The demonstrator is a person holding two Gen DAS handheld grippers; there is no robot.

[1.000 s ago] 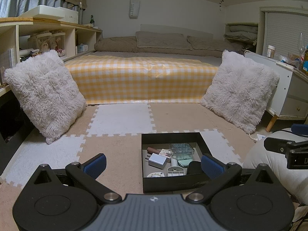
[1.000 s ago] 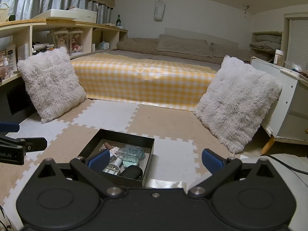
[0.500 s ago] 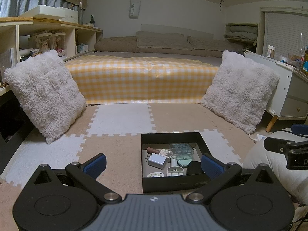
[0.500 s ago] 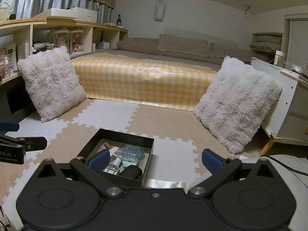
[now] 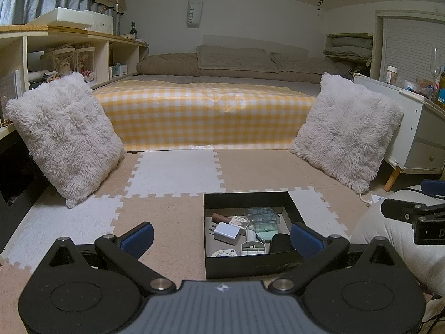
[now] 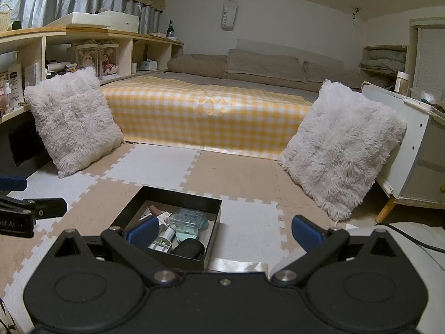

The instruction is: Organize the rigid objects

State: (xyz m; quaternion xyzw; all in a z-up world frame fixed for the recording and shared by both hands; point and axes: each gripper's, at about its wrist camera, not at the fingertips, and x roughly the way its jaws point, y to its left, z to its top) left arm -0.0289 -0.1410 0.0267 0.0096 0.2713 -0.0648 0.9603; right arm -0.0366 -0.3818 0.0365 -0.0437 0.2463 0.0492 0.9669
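A black open box (image 5: 294, 207) (image 6: 214, 222) sits on the foam floor mat. It holds several small rigid items: a white charger plug (image 5: 226, 232), a clear teal case (image 5: 261, 215) (image 6: 187, 217), a brown tube (image 5: 221, 218), a black oval case (image 6: 188, 248) and a white plastic part (image 5: 254, 248). My left gripper (image 5: 222, 236) is open and empty, held above the box's near left. My right gripper (image 6: 224, 229) is open and empty, above the box's near right. Each gripper shows at the edge of the other's view.
Two fluffy white cushions (image 5: 65, 136) (image 5: 347, 128) lean at the left and right. A bed with a yellow checked cover (image 5: 205, 114) lies behind. A shelf unit (image 5: 55, 55) stands at left, a white cabinet (image 5: 422, 133) at right. A white cushion (image 5: 389, 236) lies near right.
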